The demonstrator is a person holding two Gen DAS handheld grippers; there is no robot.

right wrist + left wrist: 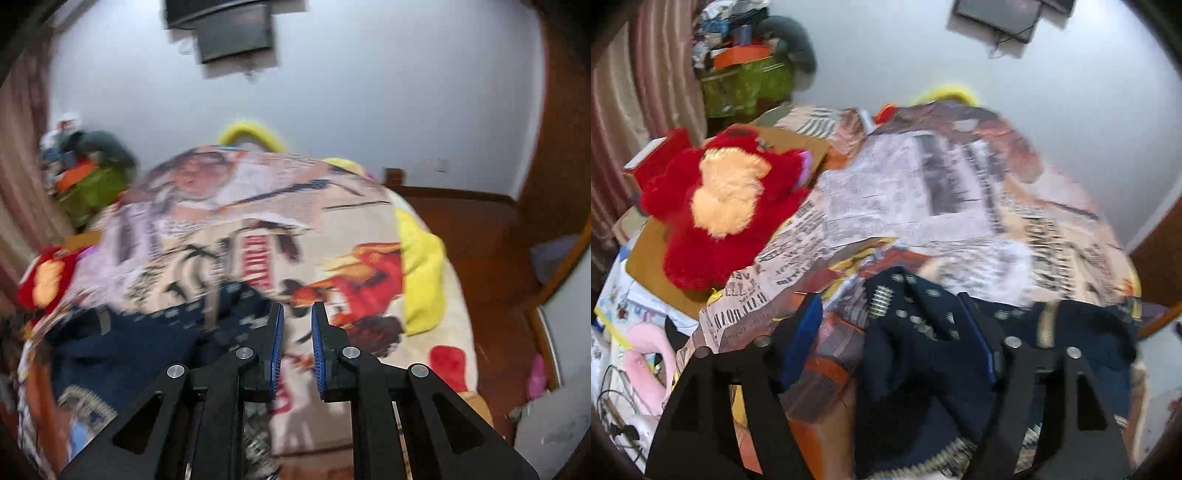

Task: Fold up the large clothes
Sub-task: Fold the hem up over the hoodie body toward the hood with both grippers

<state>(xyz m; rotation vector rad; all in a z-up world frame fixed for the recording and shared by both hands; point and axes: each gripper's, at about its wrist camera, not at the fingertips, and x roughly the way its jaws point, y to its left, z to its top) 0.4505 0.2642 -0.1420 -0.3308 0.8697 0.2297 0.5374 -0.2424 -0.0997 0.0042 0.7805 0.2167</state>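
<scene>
Item: navy garment [916, 354], dark knit with pale stitched bands and small pale marks. It lies bunched in a heap at the near end of the bed, on top of the printed blanket [923, 192]. Not yet flat, so the fold proper is judged not begun; the heap would need spreading first.

Left gripper [890, 325]: fingers stand wide apart. A fold of the navy garment rises between them, beside the right-hand finger, but the pads do not press on it. Read as a release or a fresh approach for a new hold, not a grip.

Right gripper [297, 332]: fingers drawn near together, a narrow gap left, nothing between them. It points at bare blanket just to the right of the navy garment [147, 339], which reaches only to the outer side of its left-hand finger. Probably carried closed because it has no hold to keep.

Printed blanket [258, 229]: newspaper and poster pattern, covers the bed and serves as the working surface under the garment.

Red plush toy [724, 206]: left of the garment, on a brown sheet at the blanket's edge, well apart.

Yellow cloth [421, 266]: right of the garment, at the blanket's far side.

Both views are blurred; fine detail of the knit cannot be told.
</scene>
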